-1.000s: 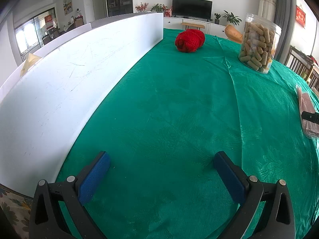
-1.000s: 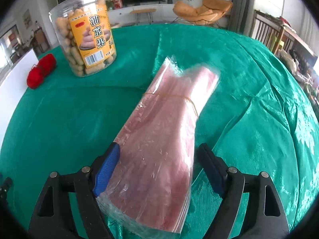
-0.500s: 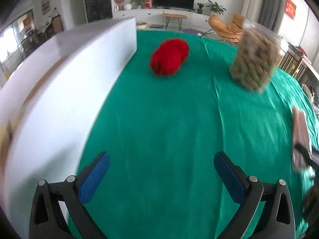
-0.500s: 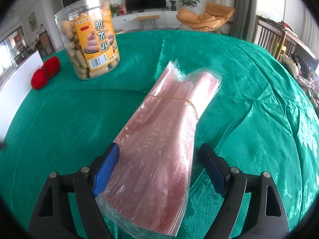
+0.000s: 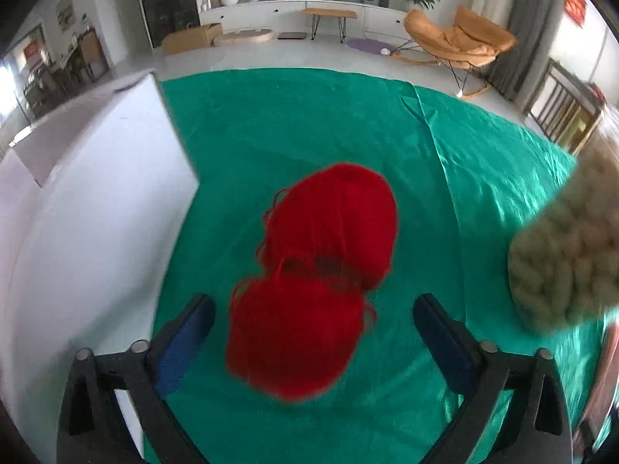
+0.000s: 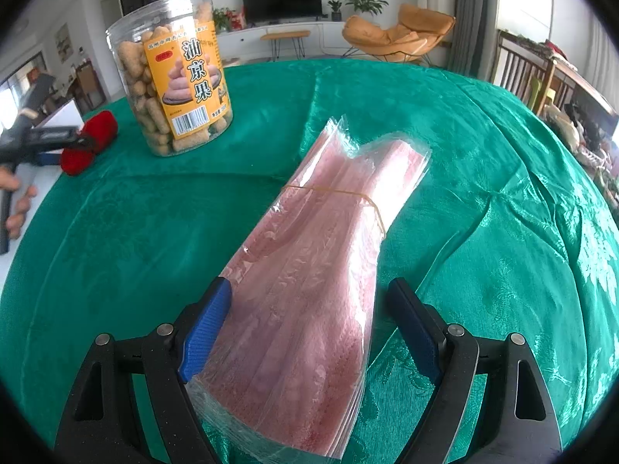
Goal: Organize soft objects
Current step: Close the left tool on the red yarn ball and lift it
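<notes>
Two balls of red yarn (image 5: 313,270) lie joined on the green tablecloth (image 5: 309,123). My left gripper (image 5: 313,301) straddles the nearer ball; its jaws are closing, and gaps still show between the blue pads (image 5: 185,332) and the yarn. In the right wrist view that gripper (image 6: 46,143) reaches the red yarn (image 6: 93,139) at the far left. My right gripper (image 6: 309,284) stands open around a flat bundle of pink plastic bags (image 6: 309,270) bound with a rubber band; its right pad is clear of the bundle.
A clear jar of snack sticks (image 6: 174,73) stands between the yarn and the bags, blurred at the right as the jar (image 5: 568,255). A white board wall (image 5: 96,212) runs along the left. A person's hand (image 6: 15,201) holds the left gripper's handle.
My left gripper has travelled forward along the white wall to the red yarn, which now lies between its jaws, and the jaws have narrowed. The right gripper and bags have stayed put.
</notes>
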Demonstrator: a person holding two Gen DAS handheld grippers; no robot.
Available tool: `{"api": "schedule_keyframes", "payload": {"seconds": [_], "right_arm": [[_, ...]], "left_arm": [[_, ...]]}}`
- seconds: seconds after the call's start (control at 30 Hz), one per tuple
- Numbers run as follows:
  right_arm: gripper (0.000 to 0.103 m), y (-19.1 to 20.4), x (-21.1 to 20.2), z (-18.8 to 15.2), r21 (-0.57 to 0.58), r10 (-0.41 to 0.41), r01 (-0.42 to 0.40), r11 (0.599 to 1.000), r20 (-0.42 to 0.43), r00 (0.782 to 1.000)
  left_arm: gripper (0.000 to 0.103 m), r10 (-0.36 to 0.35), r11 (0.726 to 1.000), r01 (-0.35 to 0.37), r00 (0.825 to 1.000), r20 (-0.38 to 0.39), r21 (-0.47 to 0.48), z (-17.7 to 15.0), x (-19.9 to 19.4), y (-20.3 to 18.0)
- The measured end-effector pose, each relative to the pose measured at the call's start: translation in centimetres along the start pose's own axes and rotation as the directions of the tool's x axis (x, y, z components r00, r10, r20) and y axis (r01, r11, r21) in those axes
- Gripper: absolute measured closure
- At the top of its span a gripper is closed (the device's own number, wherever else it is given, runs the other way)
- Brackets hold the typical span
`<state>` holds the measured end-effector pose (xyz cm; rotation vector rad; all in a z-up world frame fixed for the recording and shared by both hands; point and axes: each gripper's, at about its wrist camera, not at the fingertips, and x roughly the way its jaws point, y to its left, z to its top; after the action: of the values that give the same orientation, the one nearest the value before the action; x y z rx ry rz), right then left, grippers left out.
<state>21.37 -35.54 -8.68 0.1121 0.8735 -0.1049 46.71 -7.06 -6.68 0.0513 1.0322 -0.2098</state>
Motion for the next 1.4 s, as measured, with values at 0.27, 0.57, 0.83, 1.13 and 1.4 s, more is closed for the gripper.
{"api": "schedule_keyframes", "payload": {"seconds": [0.27,0.57,0.83,1.13,1.4], "right_arm": [[0.018,-0.1,0.0,0.0,0.004,0.004,-0.004,1.0,0.002,1.0],[0.018,-0.1,0.0,0.0,0.005,0.004,-0.004,1.0,0.002,1.0],[0.015,-0.7,-0.1,0.5,0.004,0.07,-0.07,0.998,-0.039,0.997],[0.016,-3.0,0.0,3.8,0.286,0.094,-0.019,0.958,-0.251,0.964],[0.013,1.1,2.0,3.2,0.11,-0.097,0.131,0.985,-0.27,0.958]], "left_arm": [[0.056,-0.042,0.999,0.042,0.999,0.018,0.007,-7.1,-5.6,-0.3],[0.049,-0.025,0.998,0.028,0.999,0.047,-0.052,-23.6,-14.1,-1.3],[0.012,0.024,1.0,-0.025,0.997,0.077,0.009,-24.2,-13.4,-2.0],[0.012,0.001,1.0,0.002,0.994,0.105,-0.022,-25.1,-13.5,-0.5],[0.011,-0.013,1.0,0.015,0.996,0.083,-0.023,-24.4,-13.1,-0.1]]}}
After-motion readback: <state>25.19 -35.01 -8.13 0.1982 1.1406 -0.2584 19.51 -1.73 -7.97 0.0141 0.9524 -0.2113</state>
